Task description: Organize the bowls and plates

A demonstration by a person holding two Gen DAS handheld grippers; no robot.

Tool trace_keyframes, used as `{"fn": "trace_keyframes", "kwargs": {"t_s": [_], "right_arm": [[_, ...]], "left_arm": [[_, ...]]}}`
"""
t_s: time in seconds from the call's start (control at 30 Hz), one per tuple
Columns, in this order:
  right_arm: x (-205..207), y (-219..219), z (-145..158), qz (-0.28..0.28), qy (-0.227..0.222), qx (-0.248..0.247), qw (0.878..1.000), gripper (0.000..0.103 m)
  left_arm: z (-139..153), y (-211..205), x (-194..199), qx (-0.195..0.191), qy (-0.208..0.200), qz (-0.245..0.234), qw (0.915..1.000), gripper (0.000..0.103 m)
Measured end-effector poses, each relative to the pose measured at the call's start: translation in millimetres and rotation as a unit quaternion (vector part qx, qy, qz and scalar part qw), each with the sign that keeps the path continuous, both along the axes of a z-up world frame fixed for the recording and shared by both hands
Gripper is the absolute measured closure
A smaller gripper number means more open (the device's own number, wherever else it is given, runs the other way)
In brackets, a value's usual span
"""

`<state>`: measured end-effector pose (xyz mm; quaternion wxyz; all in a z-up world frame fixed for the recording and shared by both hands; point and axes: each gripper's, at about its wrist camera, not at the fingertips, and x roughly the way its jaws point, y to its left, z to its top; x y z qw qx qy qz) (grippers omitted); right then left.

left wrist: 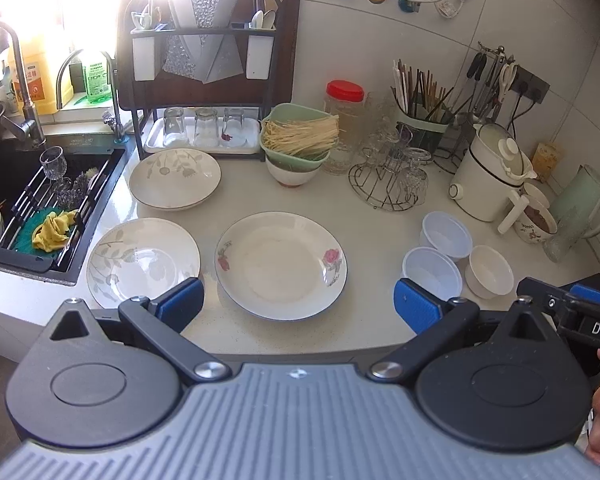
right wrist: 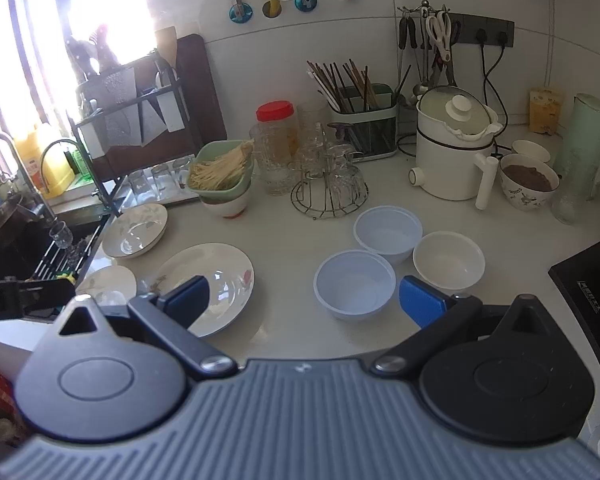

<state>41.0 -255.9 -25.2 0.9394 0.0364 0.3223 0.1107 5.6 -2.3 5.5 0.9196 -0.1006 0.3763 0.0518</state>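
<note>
Three plates lie on the white counter: a rose-patterned plate (left wrist: 281, 266) in the middle, a leaf-patterned plate (left wrist: 142, 260) to its left, and a deeper leaf-patterned dish (left wrist: 175, 179) behind. Three small white bowls (left wrist: 446, 235) (left wrist: 432, 272) (left wrist: 490, 271) stand at the right. My left gripper (left wrist: 298, 304) is open and empty, held above the counter's front edge before the rose plate. My right gripper (right wrist: 302, 300) is open and empty, in front of the nearest bowl (right wrist: 354, 284), with two more bowls (right wrist: 388, 232) (right wrist: 449, 260) behind and the rose plate (right wrist: 212, 284) to its left.
A sink (left wrist: 40, 208) with a drying rack and yellow cloth lies at the left. A dish rack (left wrist: 204, 80) with glasses, a green bowl of noodles (left wrist: 298, 136), a red-lidded jar (left wrist: 345, 108), a wire glass holder (left wrist: 388, 180), a white pot (left wrist: 488, 172) and a kettle (right wrist: 588, 144) line the back.
</note>
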Motion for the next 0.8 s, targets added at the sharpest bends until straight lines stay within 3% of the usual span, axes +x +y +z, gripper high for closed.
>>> {"fn": "trace_keyframes", "kwargs": {"t_s": [0.33, 0.8], "right_arm": [[10, -1, -8, 0.001, 0.02, 0.008, 1.0, 0.0], [8, 2, -10, 0.021, 0.023, 0.018, 0.999, 0.0]], "left_arm": [[-5, 17, 5, -0.009, 0.001, 0.024, 0.9997, 0.0], [-11, 11, 7, -0.003, 0.003, 0.017, 0.9998, 0.0]]}}
